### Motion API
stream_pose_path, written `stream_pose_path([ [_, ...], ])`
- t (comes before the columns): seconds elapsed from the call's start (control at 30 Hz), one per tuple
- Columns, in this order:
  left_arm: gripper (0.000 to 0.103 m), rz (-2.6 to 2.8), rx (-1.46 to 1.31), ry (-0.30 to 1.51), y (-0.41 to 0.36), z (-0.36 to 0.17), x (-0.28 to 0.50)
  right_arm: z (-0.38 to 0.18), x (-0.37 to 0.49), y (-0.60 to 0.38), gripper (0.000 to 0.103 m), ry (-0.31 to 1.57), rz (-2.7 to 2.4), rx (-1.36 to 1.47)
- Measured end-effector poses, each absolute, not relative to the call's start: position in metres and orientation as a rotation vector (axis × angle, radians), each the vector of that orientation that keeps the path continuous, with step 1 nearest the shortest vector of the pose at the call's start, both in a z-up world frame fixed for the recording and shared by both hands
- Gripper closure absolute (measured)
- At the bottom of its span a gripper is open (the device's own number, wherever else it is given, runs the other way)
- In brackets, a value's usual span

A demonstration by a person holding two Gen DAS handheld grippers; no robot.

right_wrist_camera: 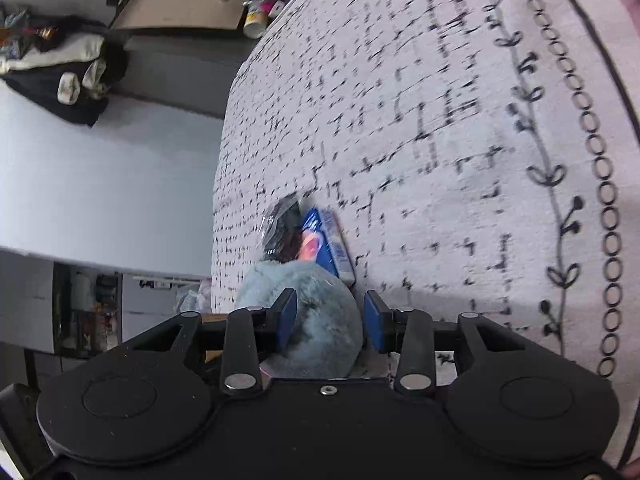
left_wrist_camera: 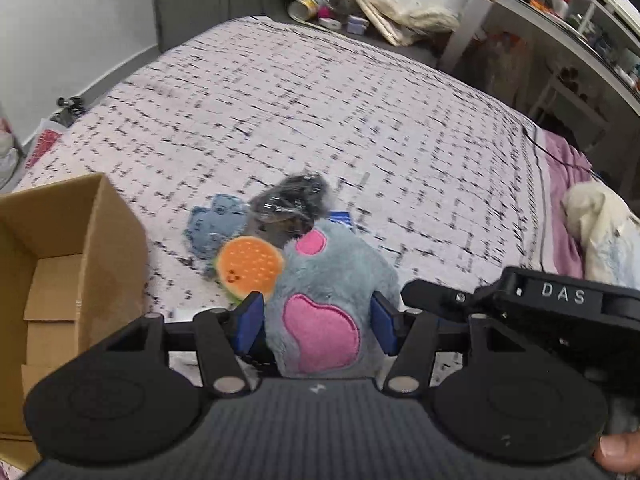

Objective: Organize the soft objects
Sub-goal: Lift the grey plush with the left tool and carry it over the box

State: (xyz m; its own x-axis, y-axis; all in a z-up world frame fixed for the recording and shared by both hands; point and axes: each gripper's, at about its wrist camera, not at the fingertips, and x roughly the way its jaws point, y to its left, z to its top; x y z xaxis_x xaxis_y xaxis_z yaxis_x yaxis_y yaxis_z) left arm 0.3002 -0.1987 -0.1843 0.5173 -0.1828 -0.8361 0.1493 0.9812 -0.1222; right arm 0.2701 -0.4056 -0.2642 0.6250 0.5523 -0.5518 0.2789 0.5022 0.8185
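Note:
A grey-blue plush toy [left_wrist_camera: 332,280] with pink patches sits between the blue pads of my left gripper [left_wrist_camera: 318,326], which is shut on it just above the bed. My right gripper [right_wrist_camera: 330,322] also has the same plush [right_wrist_camera: 316,332] between its blue pads; its body shows at the right of the left wrist view [left_wrist_camera: 560,312]. Beside the plush lie an orange burger-shaped plush [left_wrist_camera: 250,270], a small blue plush [left_wrist_camera: 218,230] and a dark item wrapped in clear plastic [left_wrist_camera: 292,202]. A blue packet [right_wrist_camera: 330,240] lies behind the plush.
An open cardboard box [left_wrist_camera: 76,248] stands on the bed [left_wrist_camera: 320,112] at the left. A cream pillow [left_wrist_camera: 600,228] lies at the right edge. Clutter and a desk [left_wrist_camera: 560,20] are beyond the far end of the bed.

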Motion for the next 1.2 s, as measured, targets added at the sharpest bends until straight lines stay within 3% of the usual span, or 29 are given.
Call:
stream_pose_path([
  [0.43,0.07,-0.185,-0.28,1.049,-0.167,-0.2,0.302,-0.267,0.273,-0.382,0.064,0.945,0.225,1.035],
  [0.7,0.071,-0.171,-0.297,1.009,-0.156,-0.183,0.29,-0.25,0.267,-0.371,0.077,0.882,0.301,0.943],
  [1.2,0.071,-0.115,-0.312,0.879,-0.107,-0.113,0.25,-0.182,0.239,-0.322,0.081,0.746,0.487,0.831],
])
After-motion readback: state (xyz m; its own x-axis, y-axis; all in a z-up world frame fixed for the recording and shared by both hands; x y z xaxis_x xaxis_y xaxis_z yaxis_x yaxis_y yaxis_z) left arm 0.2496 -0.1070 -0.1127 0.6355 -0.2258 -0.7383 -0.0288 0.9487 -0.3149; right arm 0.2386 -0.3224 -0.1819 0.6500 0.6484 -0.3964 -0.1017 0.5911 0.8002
